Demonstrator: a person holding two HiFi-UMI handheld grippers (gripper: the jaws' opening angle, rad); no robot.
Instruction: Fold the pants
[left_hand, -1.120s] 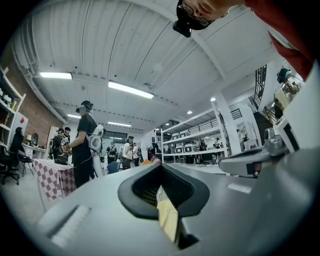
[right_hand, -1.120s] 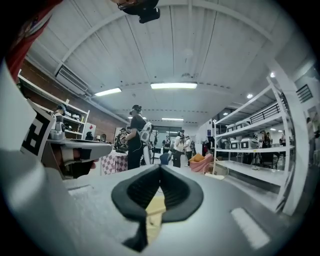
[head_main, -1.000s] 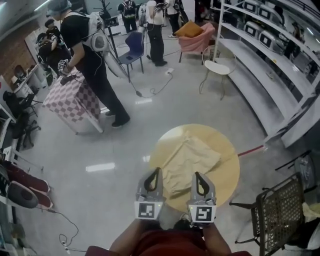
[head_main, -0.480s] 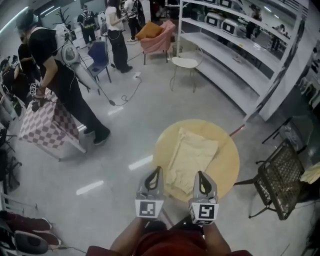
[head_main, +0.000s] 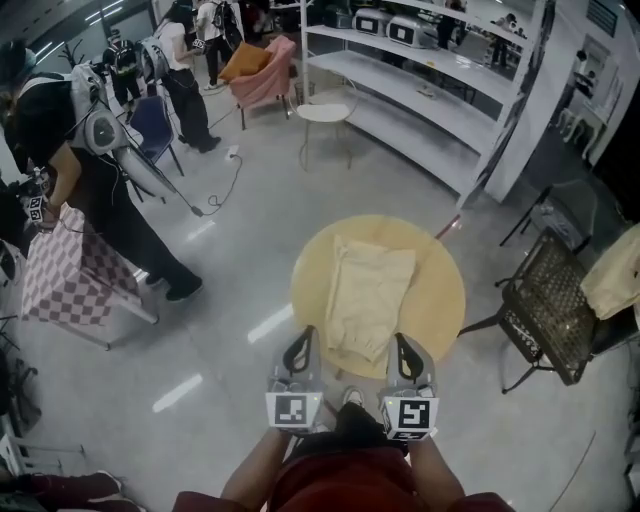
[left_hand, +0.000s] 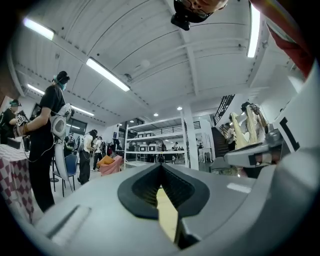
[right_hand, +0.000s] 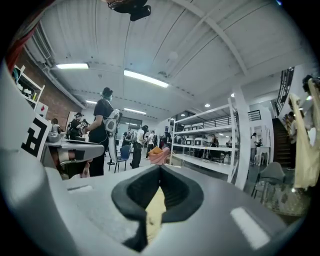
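Cream pants (head_main: 368, 295) lie lengthwise on a round yellow table (head_main: 440, 300), straight ahead in the head view. My left gripper (head_main: 304, 333) hovers at the table's near left edge, just left of the pants' near end. My right gripper (head_main: 400, 339) hovers at the near edge, just right of that end. Both are shut and hold nothing. In the left gripper view the jaws (left_hand: 161, 166) meet at the tip, with a pale yellow strip of the tabletop showing through the gap behind them. The right gripper view shows its jaws (right_hand: 160, 168) the same way.
A black mesh chair (head_main: 545, 300) stands close to the table's right, with a cream garment (head_main: 615, 275) beyond it. A person beside a checkered table (head_main: 60, 275) is at the left. A white chair (head_main: 325, 115), a pink armchair (head_main: 262, 75) and long shelves (head_main: 420, 100) stand farther back.
The head view has swung round, so the table and pants now sit straight ahead and closer to centre. Both grippers have drawn back to the table's near edge and stayed shut.
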